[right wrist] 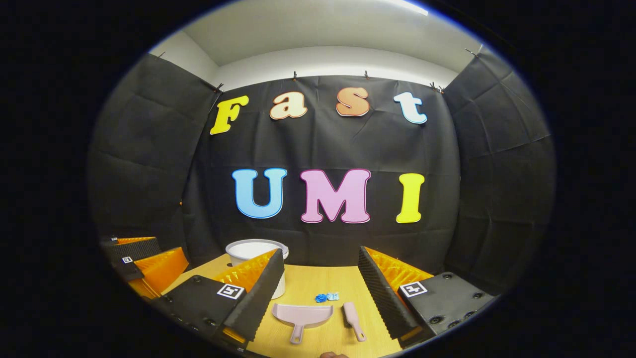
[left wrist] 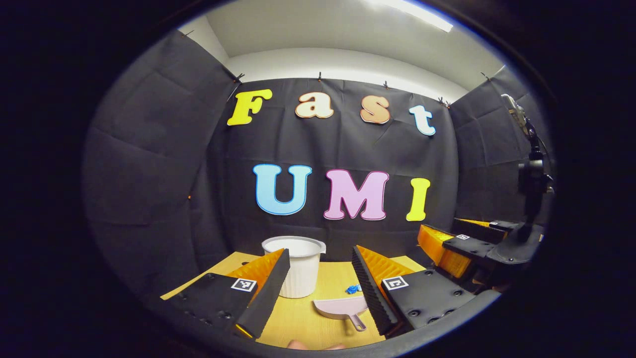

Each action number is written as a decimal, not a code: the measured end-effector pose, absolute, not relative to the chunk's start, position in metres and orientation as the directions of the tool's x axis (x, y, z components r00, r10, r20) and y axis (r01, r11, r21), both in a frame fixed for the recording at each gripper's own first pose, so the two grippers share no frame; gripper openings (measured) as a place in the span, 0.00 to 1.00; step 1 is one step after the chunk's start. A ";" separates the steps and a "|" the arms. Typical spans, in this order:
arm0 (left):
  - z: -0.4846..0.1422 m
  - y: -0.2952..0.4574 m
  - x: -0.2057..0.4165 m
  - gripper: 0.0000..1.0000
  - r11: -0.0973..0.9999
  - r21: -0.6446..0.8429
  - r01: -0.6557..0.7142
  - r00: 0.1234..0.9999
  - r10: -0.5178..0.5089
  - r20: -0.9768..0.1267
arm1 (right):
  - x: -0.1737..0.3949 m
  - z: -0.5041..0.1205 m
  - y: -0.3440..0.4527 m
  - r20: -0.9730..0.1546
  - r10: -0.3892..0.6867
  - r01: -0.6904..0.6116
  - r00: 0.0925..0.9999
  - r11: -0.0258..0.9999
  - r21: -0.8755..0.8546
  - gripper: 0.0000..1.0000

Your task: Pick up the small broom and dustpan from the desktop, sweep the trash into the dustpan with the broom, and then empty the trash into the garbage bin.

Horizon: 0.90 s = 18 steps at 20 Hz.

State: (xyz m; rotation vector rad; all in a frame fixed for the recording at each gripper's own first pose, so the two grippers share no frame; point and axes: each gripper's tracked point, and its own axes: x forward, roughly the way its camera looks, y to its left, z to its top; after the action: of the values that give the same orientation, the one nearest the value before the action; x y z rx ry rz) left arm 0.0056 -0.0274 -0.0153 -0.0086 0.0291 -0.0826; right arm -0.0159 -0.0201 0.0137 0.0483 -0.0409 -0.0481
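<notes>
Pale wooden desktop (right wrist: 318, 286), black cloth wall (right wrist: 149, 149), white ceiling (right wrist: 318, 30).

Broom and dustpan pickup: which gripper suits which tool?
Right gripper for the broom, which lies right of the dustpan; left gripper for the dustpan, nearer its side. Both are open, nothing held.

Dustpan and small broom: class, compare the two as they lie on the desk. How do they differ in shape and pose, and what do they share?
1. The dustpan is wide and scoop-shaped with a short handle; the small broom is narrow and stick-like.
2. The dustpan's handle points straight at the camera; the broom lies slightly slanted.
3. The dustpan lies nearer the white bin; the broom lies to its right, apart from it.

Both are pale pink, lie flat on the wooden desk, and are ungripped.
</notes>
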 end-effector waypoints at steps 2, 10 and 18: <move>-0.022 -0.029 0.007 0.73 0.996 -0.027 0.086 0.995 -0.087 -0.047 | -0.020 0.010 -0.022 0.035 -0.052 0.051 0.998 0.998 0.026 0.97; -0.021 -0.055 0.010 0.74 0.976 -0.077 0.203 0.978 -0.206 -0.036 | -0.018 0.021 -0.042 0.053 -0.099 0.099 0.994 0.995 0.005 0.97; 0.023 -0.064 0.004 0.75 0.966 -0.127 0.226 0.964 -0.204 0.171 | -0.036 0.012 -0.083 0.039 -0.201 0.201 0.979 0.979 -0.011 0.97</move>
State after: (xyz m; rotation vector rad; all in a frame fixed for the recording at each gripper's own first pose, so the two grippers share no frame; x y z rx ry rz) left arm 0.0040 -0.0643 0.0228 -0.1459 -0.1578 -0.2184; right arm -0.0359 -0.0835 0.0124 -0.0147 -0.0374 -0.2026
